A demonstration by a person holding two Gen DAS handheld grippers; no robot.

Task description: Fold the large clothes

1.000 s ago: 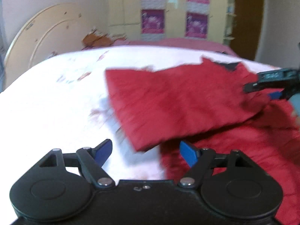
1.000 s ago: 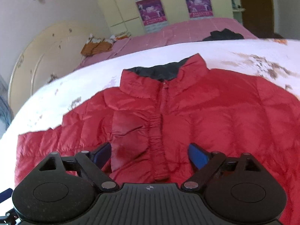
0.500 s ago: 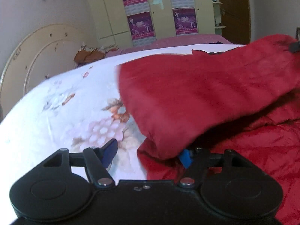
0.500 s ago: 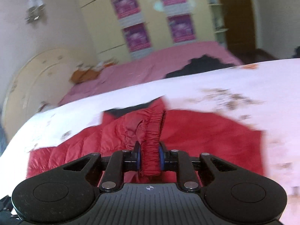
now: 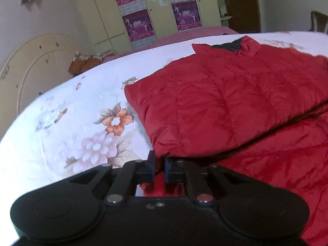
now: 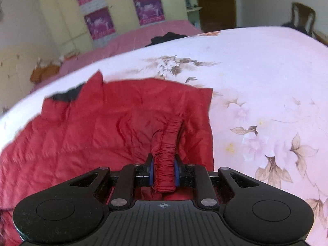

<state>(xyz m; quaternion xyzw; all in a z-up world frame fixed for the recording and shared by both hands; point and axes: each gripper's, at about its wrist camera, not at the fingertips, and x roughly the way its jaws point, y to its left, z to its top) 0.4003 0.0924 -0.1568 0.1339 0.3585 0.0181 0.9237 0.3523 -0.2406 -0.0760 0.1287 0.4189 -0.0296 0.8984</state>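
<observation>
Red puffer jacket (image 5: 221,102), quilted, one side folded over, dark collar lining.

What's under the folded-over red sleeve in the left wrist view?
More of the same red jacket lies beneath the sleeve, on the floral bedsheet. What the sleeve covers is hidden.

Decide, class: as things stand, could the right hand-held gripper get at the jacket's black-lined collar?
Probably not yet. The right hand-held gripper is shut on the jacket's gathered red edge, so it must let go first. Otherwise the way looks free: only flat jacket lies before the collar.
</observation>
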